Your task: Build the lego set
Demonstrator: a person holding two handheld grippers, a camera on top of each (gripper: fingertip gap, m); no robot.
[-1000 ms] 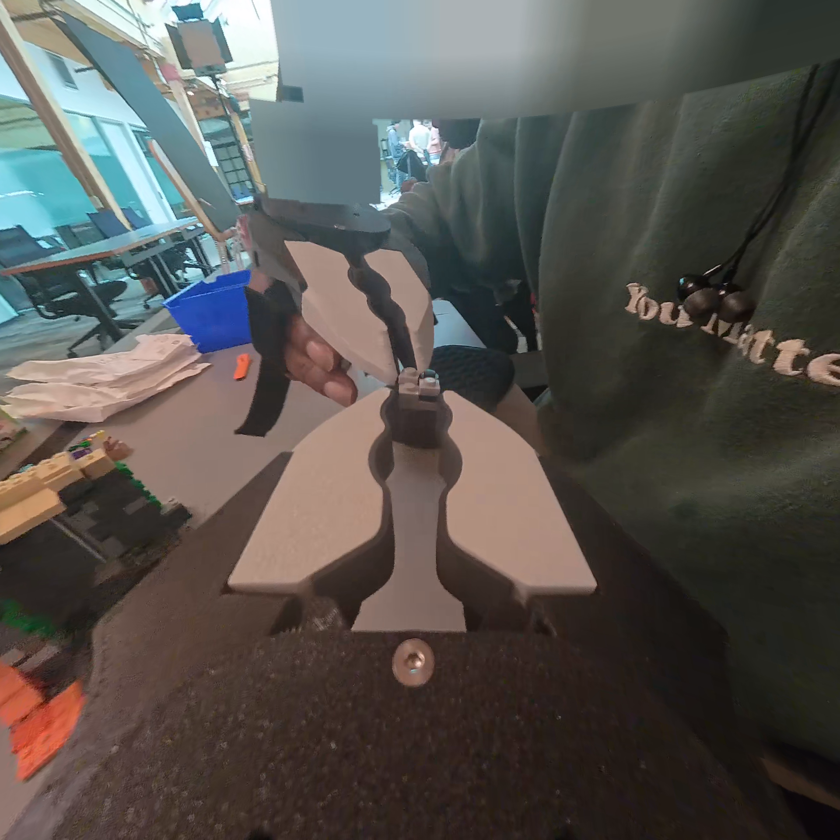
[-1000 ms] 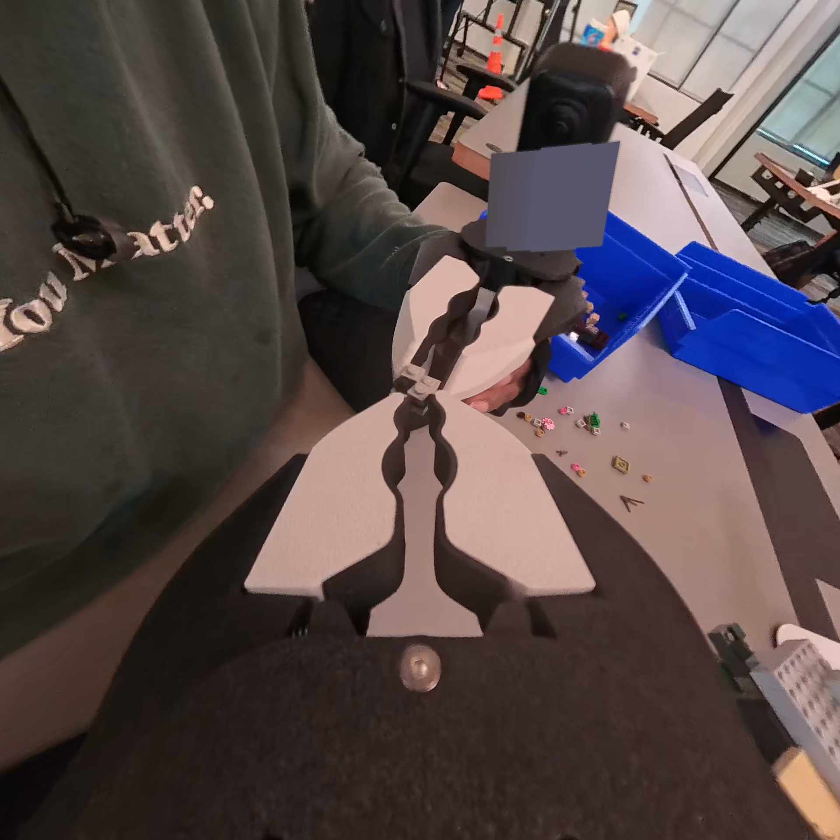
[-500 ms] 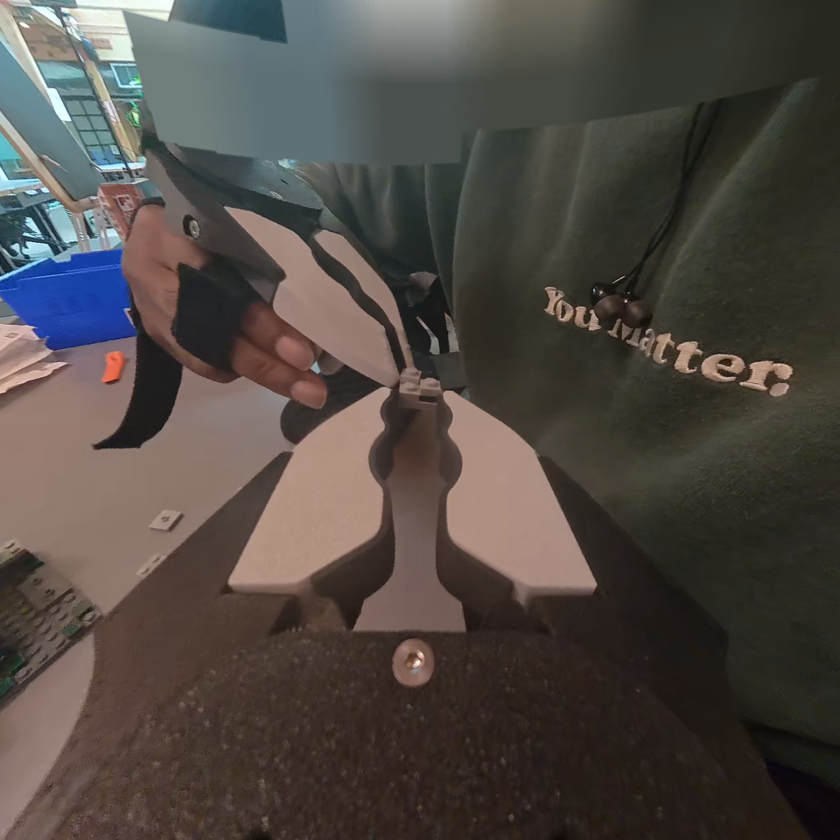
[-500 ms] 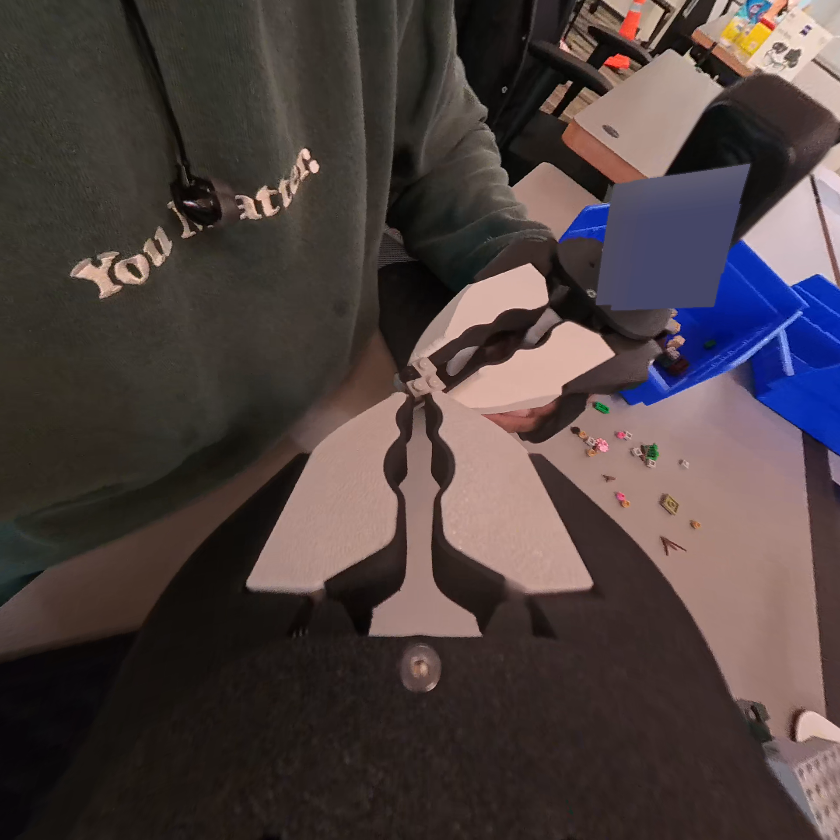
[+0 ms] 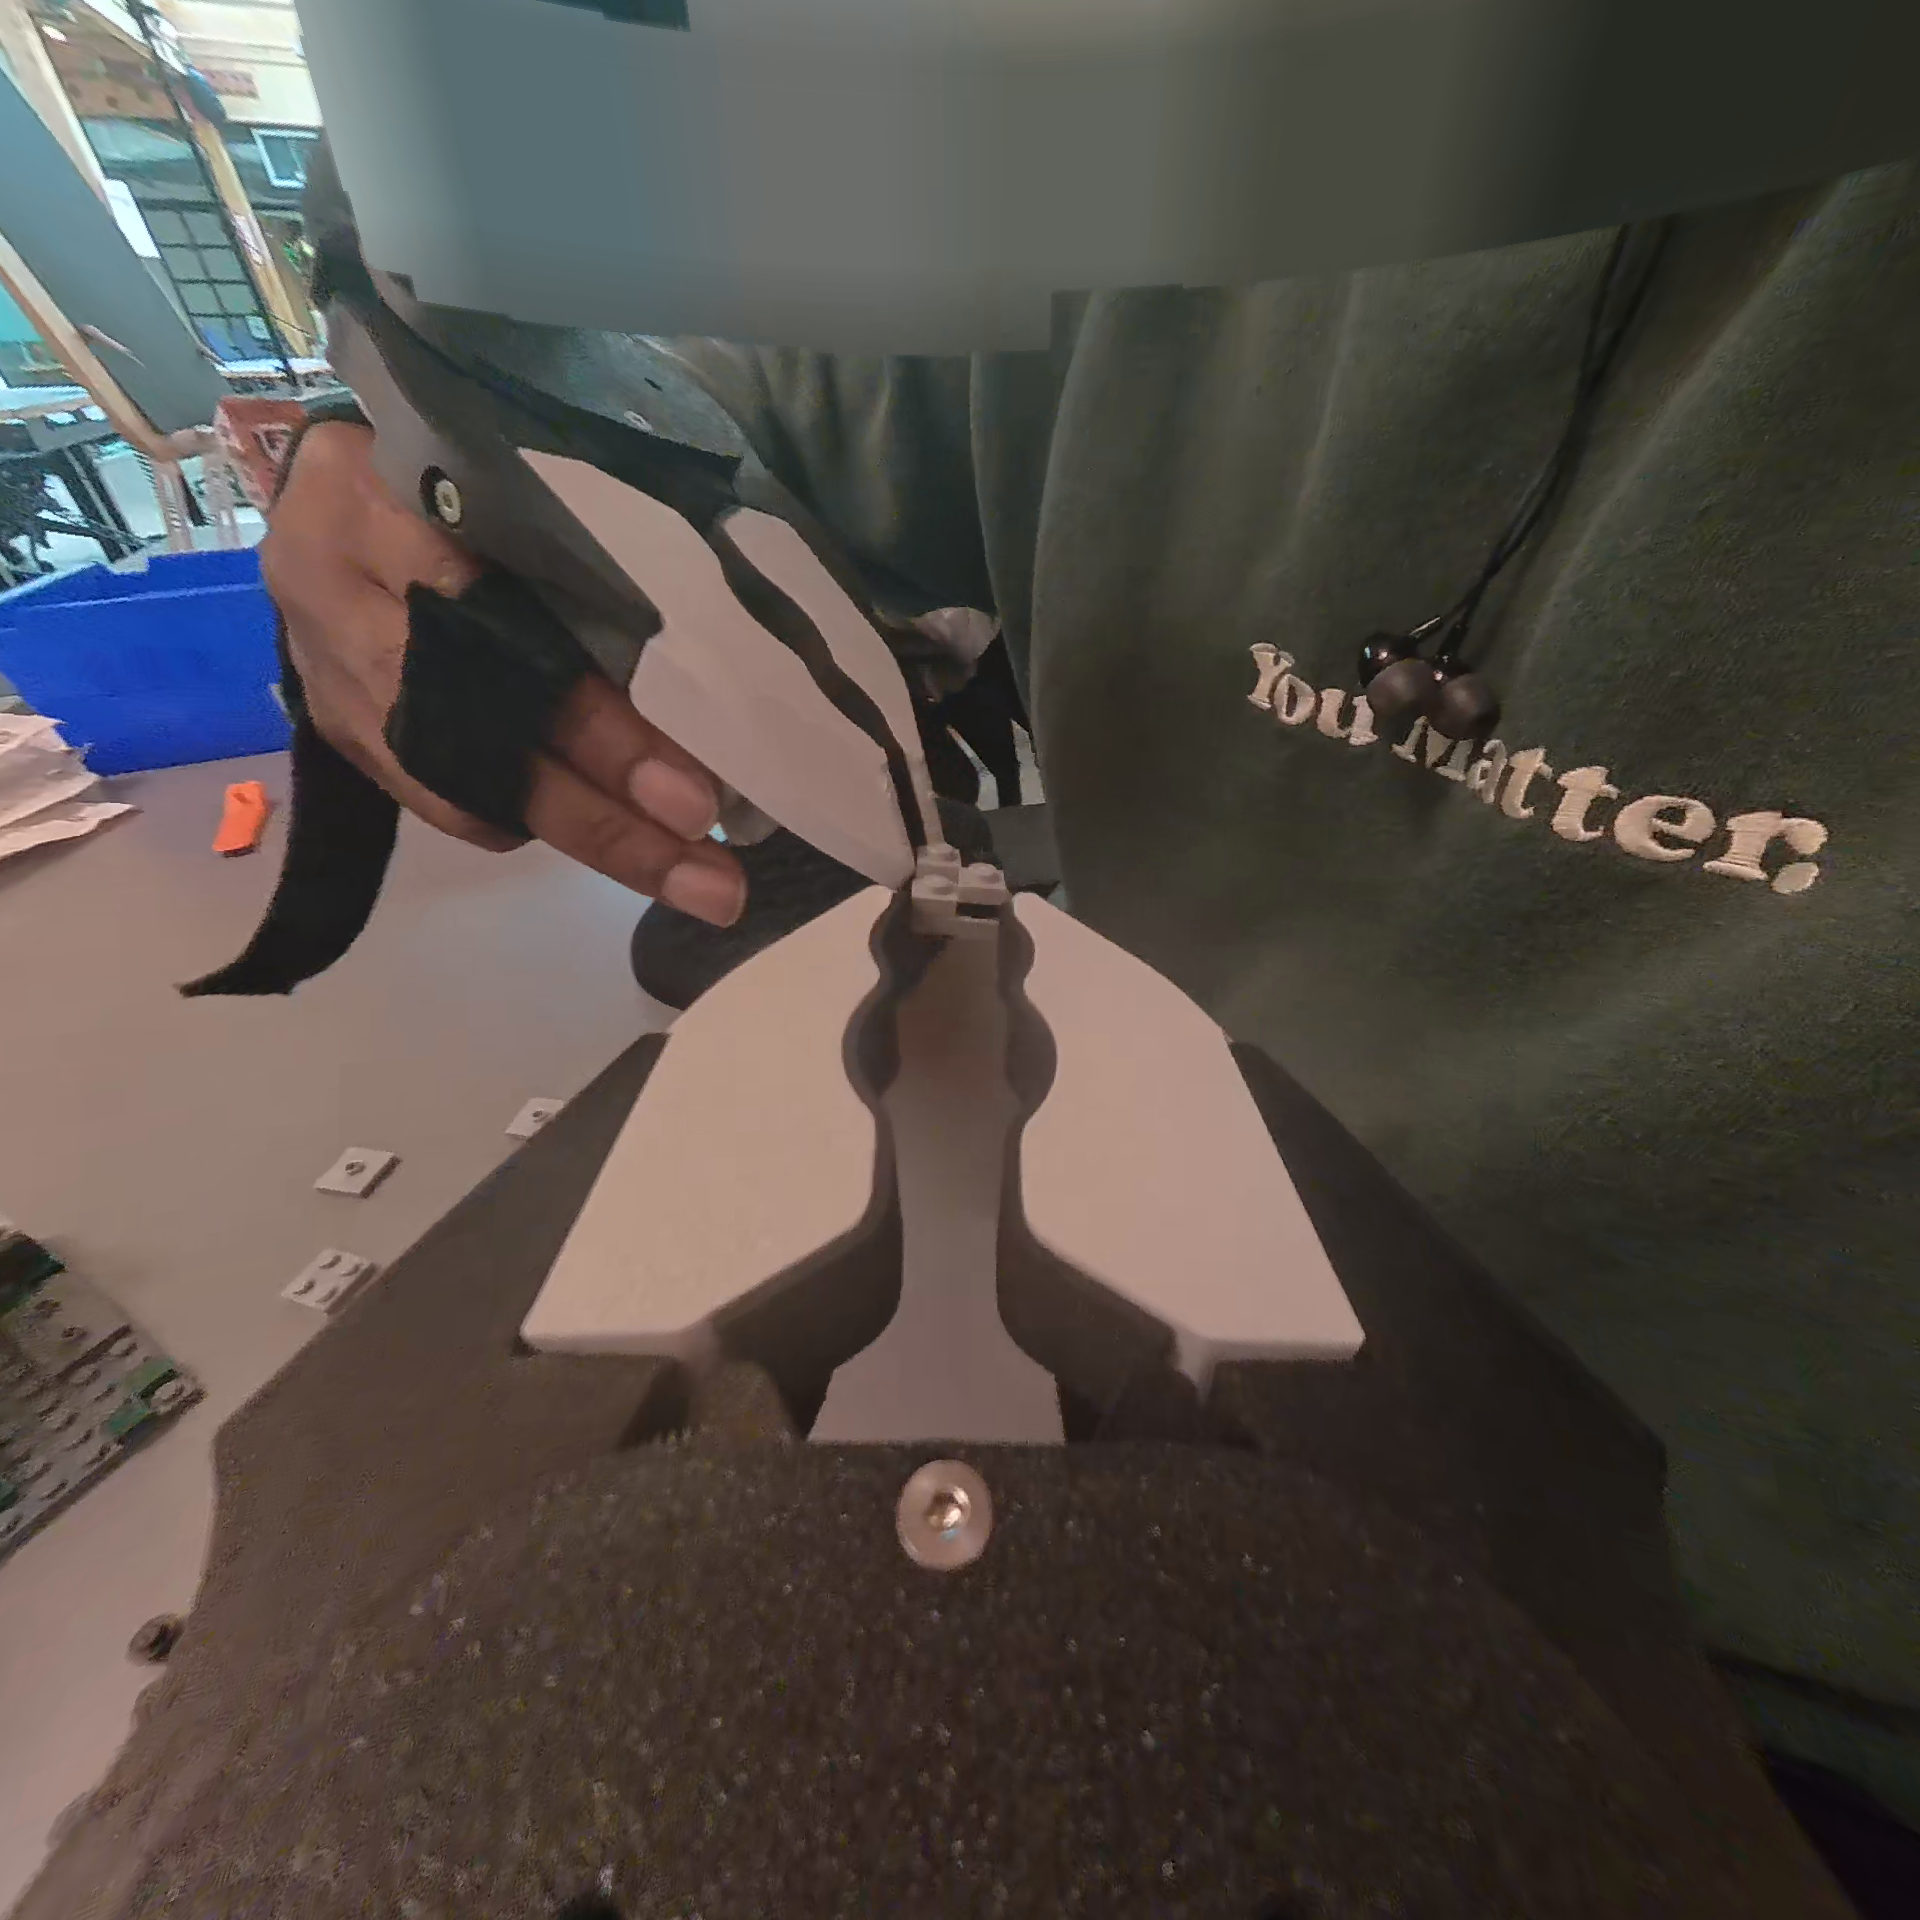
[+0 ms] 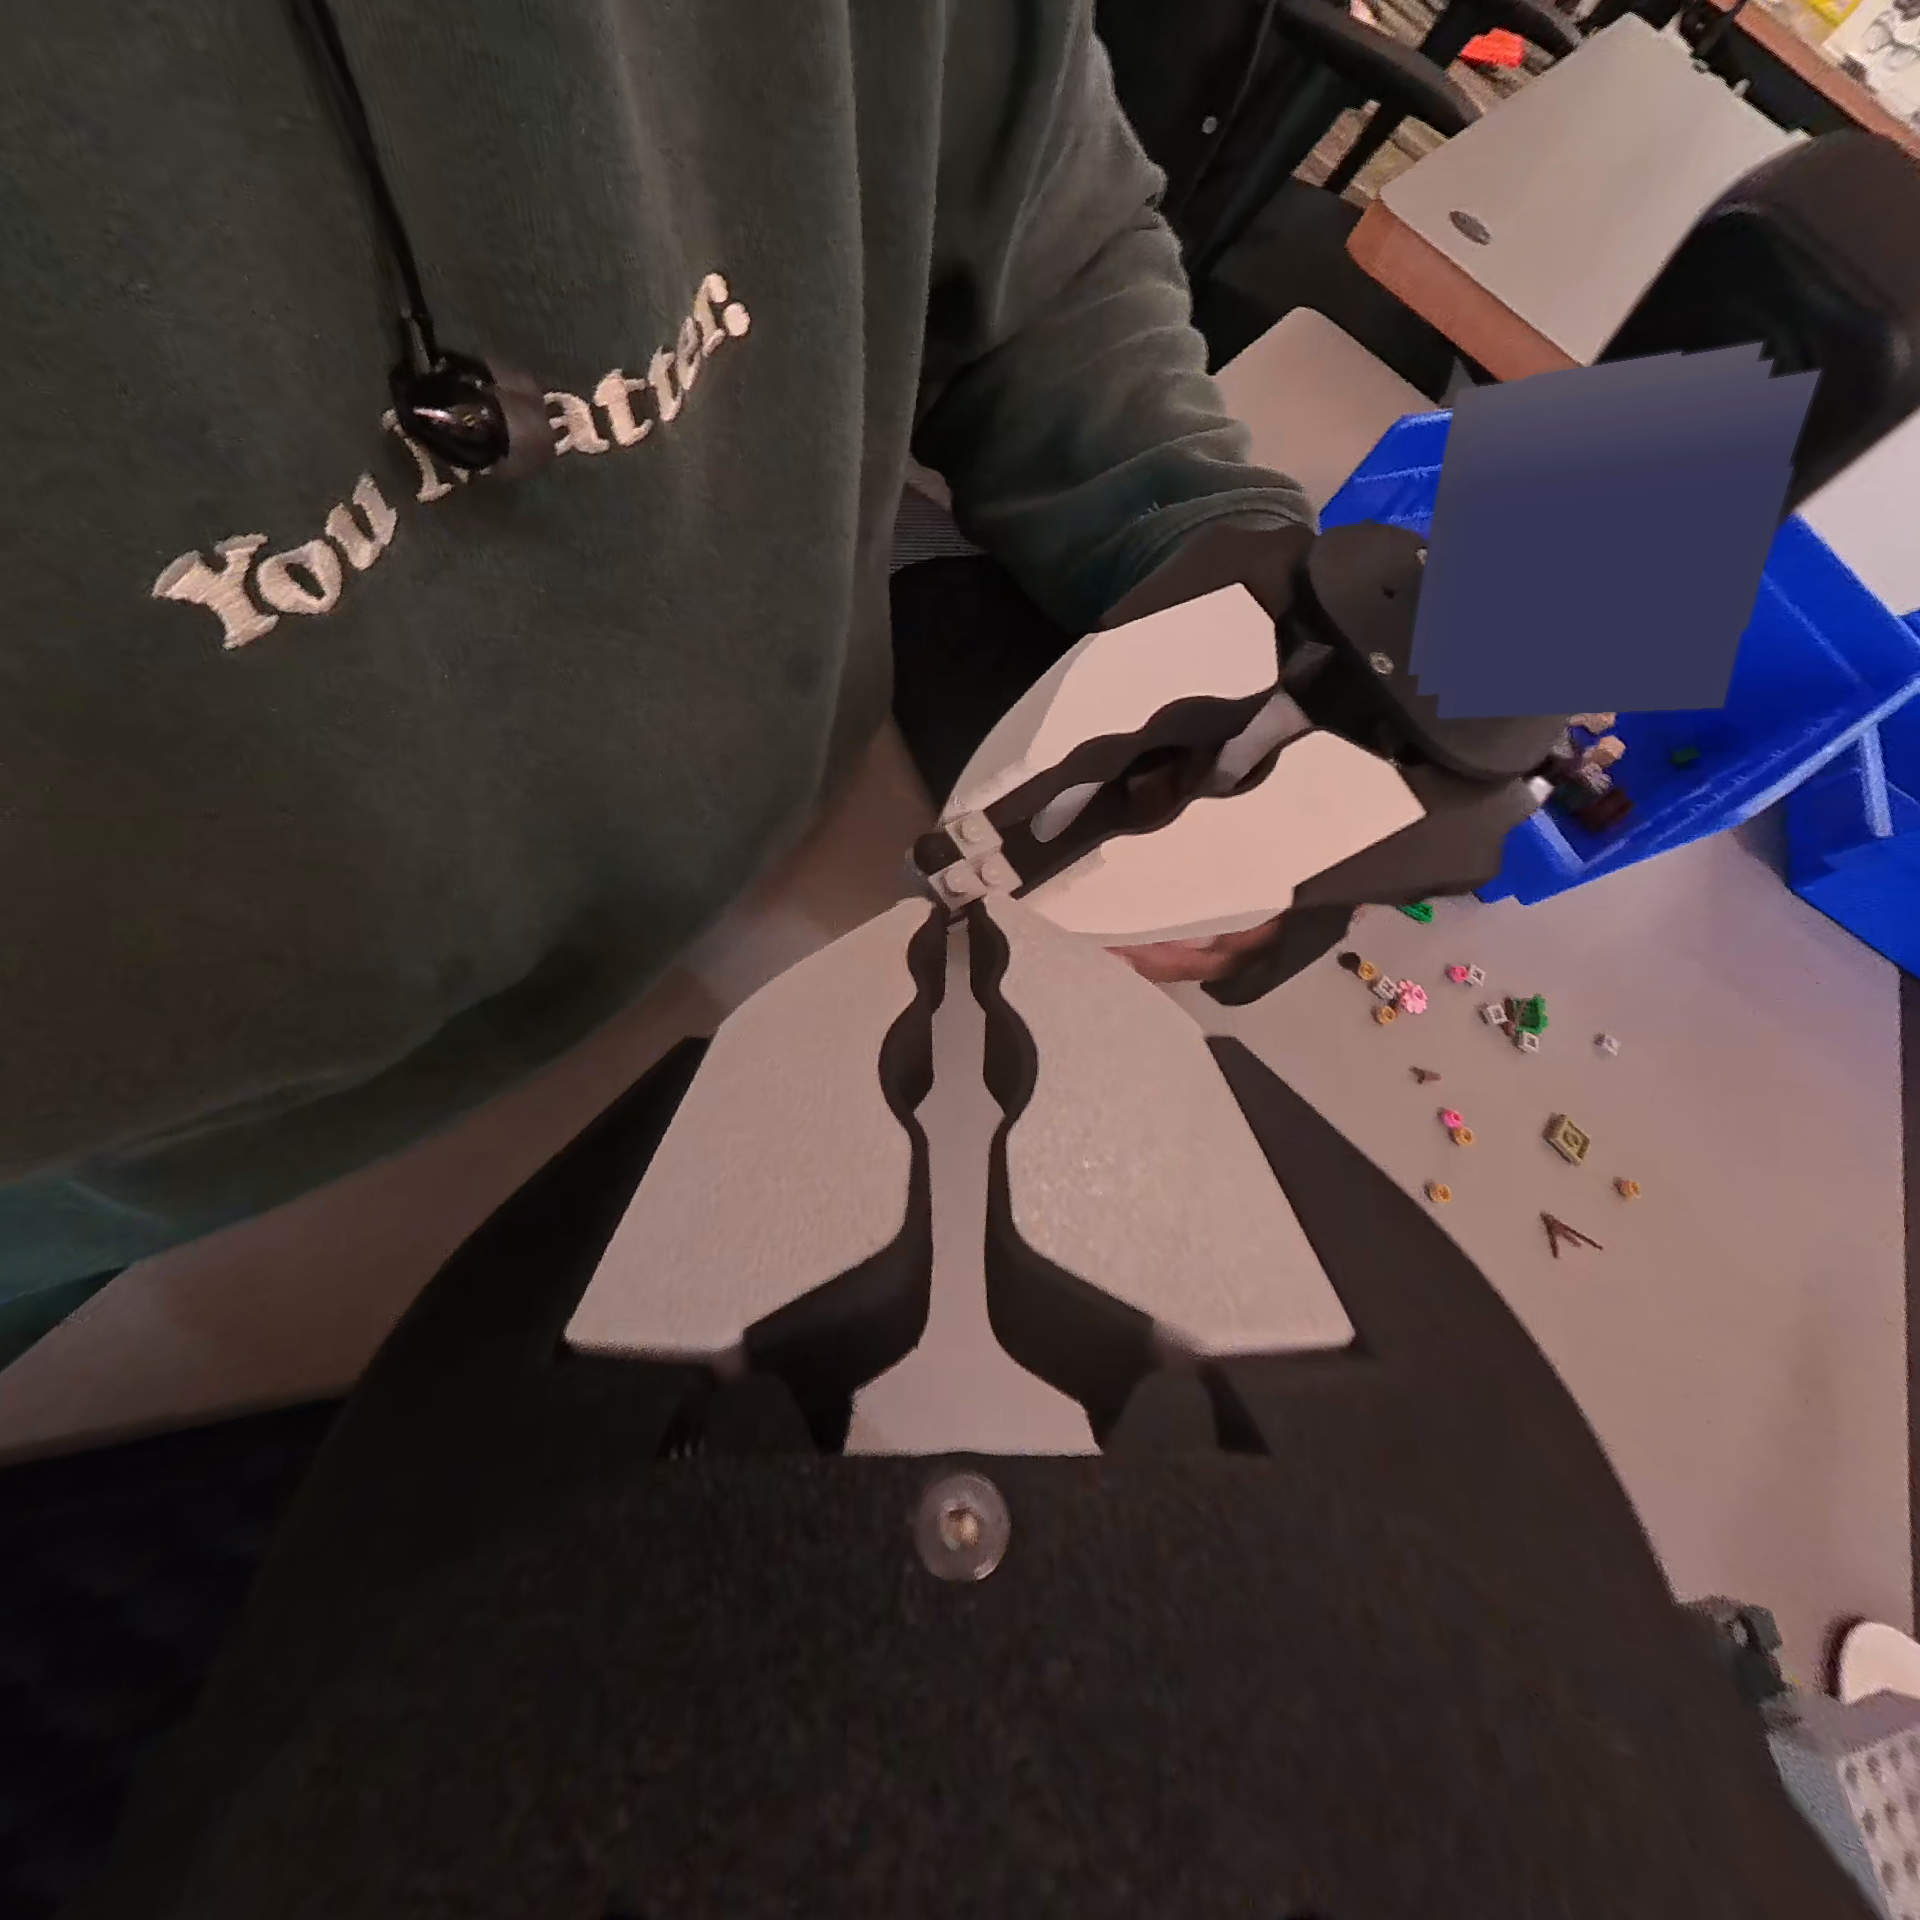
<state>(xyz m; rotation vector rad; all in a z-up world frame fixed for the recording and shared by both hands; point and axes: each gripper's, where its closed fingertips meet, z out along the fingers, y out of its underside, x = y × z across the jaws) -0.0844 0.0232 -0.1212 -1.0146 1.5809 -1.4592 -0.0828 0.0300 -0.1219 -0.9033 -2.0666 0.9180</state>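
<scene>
A: Item one, left tongs [image 5: 951,914]?
B: Narrowed onto a small grey lego piece [image 5: 954,891], gripped at the tips. The piece is held in the air in front of a person's green sweatshirt [image 5: 1455,935], above the grey surface [image 5: 208,1039].

A: Item two, right tongs [image 6: 961,914]?
B: Drawn nearly together, tips meeting the same grey piece [image 6: 968,864]. I cannot tell whether they pinch it or only touch it.

A: Loose stock?
B: Right wrist view: small pink, green and tan bits [image 6: 1455,1039] scattered on the surface, beside blue bins [image 6: 1766,748]. Left wrist view: two flat grey plates [image 5: 356,1171] on the surface, an orange piece [image 5: 241,816] farther back, a studded build [image 5: 73,1382] at the left edge.
</scene>
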